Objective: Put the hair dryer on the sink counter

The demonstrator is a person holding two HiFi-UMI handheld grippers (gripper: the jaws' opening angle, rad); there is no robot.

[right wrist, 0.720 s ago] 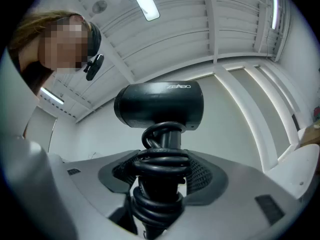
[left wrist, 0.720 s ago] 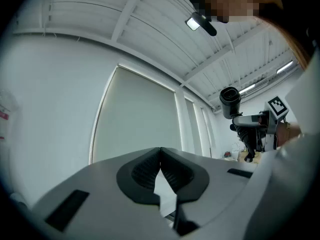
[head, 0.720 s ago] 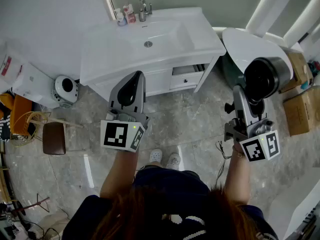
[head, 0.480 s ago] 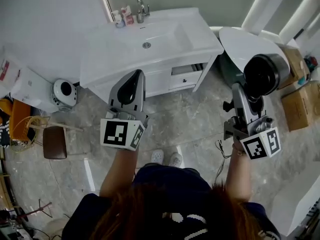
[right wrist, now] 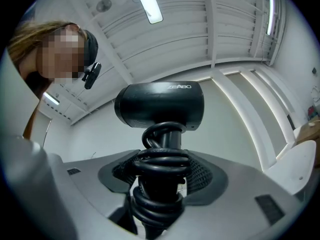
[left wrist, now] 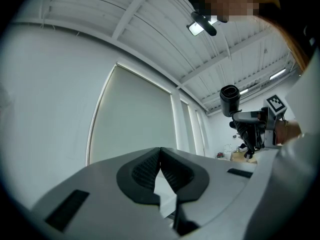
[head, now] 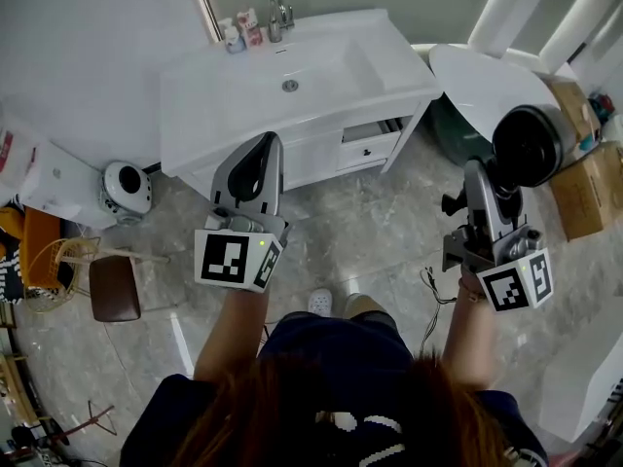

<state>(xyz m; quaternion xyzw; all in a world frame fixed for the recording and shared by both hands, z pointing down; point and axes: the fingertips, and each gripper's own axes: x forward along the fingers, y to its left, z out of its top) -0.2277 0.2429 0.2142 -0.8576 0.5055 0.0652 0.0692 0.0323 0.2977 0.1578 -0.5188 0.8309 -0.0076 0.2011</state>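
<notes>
A black hair dryer (head: 527, 145) (right wrist: 160, 105) stands upright in my right gripper (head: 487, 185) (right wrist: 161, 170), which is shut on its handle, where the black cord is wound in coils. The dryer is held high over the marble floor, to the right of the white sink counter (head: 209, 100). My left gripper (head: 255, 160) (left wrist: 160, 170) is shut with nothing in it and points up in front of the vanity's front edge. From the left gripper view, the dryer (left wrist: 229, 99) shows far off at the right.
The basin (head: 313, 74) with its tap (head: 281, 14) and small bottles (head: 239, 32) sits at the counter's back. A drawer (head: 372, 142) below stands slightly ajar. A white toilet lid (head: 477, 88) and cardboard boxes (head: 588, 203) lie right. A stool (head: 115, 288) and round white device (head: 126, 188) stand left.
The view has shifted slightly; my right gripper with the hair dryer has drifted a little to the right. The left gripper has barely moved.
</notes>
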